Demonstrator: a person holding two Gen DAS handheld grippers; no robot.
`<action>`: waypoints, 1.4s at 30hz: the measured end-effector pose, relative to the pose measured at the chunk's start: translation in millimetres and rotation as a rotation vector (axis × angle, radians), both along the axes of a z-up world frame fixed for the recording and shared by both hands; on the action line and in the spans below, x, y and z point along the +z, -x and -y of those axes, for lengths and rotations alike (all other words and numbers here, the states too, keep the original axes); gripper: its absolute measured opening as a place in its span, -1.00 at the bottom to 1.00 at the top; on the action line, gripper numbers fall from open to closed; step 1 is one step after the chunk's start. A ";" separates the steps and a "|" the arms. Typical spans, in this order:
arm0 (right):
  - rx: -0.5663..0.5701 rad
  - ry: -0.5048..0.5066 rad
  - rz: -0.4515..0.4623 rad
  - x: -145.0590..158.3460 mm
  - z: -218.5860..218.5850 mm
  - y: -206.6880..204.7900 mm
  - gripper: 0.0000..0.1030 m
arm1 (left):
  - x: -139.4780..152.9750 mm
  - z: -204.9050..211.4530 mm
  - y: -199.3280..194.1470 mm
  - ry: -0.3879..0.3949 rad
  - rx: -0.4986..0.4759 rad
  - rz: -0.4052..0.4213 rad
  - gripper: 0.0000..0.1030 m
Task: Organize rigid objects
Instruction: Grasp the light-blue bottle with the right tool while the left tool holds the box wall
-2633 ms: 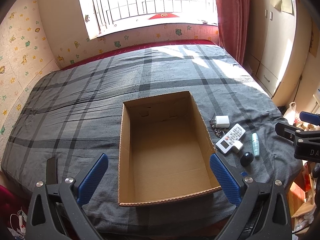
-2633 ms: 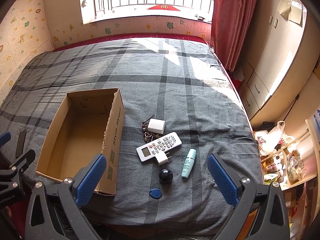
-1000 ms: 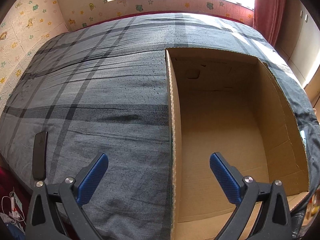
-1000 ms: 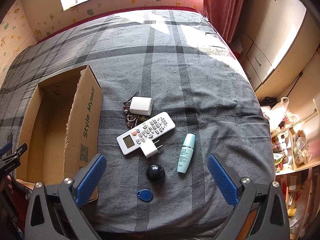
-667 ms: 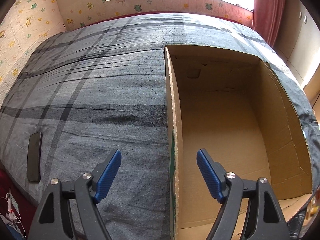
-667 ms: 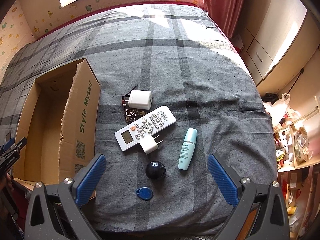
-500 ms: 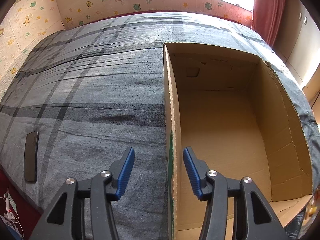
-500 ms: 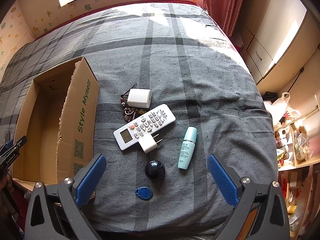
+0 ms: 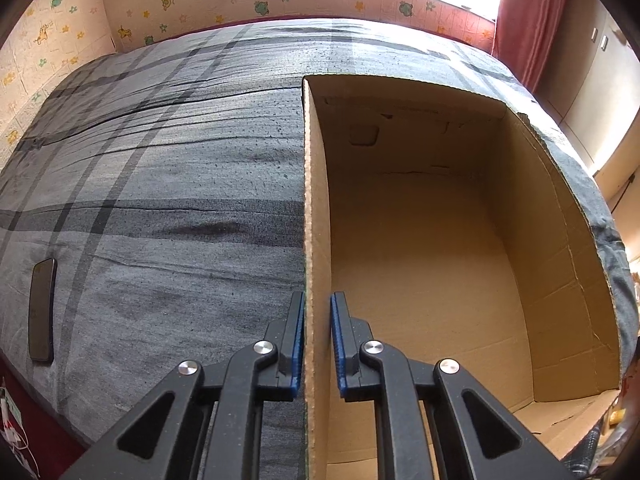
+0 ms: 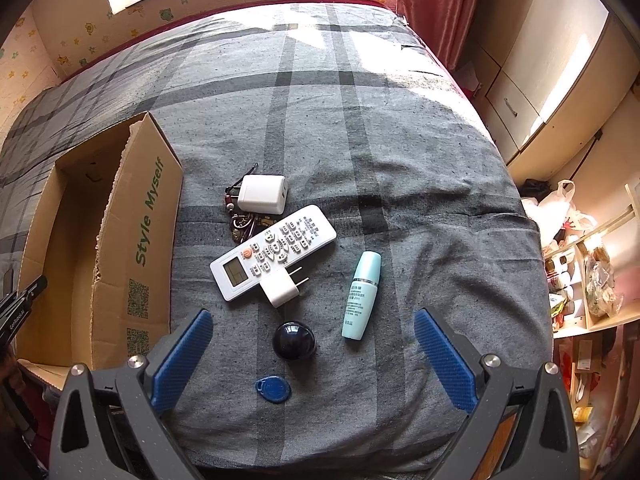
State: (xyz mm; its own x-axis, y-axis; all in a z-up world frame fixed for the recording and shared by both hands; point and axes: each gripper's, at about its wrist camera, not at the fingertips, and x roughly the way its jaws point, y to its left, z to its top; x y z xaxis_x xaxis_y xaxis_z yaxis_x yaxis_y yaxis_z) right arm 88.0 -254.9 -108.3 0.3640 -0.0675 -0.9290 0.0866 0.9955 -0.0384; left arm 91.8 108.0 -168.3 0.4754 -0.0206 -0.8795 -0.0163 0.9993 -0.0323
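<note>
Since a second ago our left gripper [image 9: 317,340] has drawn its wide jaws in onto the left wall of the open brown cardboard box [image 9: 420,240], pads either side of it. We judge that wall light, stiff but crushable, best held low on its edge. Our right gripper [image 10: 312,360] hangs wide, empty, white rectangular remote control [image 10: 273,251] just ahead.

Both tongs share one build — black plastic frames with triangular cut-outs in the arms, round silver screws at the pivots, and blue pads with a fine ribbed texture on the inner faces. The left tongs [image 9: 317,340] show four such screws across their linkage, and white lettering marks their black body where it shows at the right camera's left edge. The right tongs [image 10: 313,354] carry faint speckling on the frame and four silver screws — two per side.
</note>
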 end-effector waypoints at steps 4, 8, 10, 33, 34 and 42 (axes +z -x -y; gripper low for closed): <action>-0.015 0.008 0.001 -5.5 8.5 -3.6 1.00 | -0.7 -1.0 -0.1 0.005 0.004 -0.002 -0.75; -0.038 0.028 -0.006 -17.5 20.9 -11.5 1.00 | -0.9 -2.6 0.4 0.015 0.007 0.001 -0.75; -0.049 0.026 -0.012 -26.1 28.8 -15.2 0.99 | -0.8 -3.9 1.0 0.025 0.012 0.004 -0.75; -0.111 -0.046 -0.133 -117.8 70.9 -49.0 0.40 | -1.1 -6.1 0.2 0.029 0.014 0.001 -0.74; -0.108 -0.056 -0.140 -120.2 69.1 -49.5 0.12 | -1.4 -7.0 0.1 0.033 0.015 0.001 -0.74; -0.116 -0.093 -0.118 -118.4 70.6 -44.9 -0.48 | -1.8 -6.3 1.4 0.025 0.009 0.002 -0.74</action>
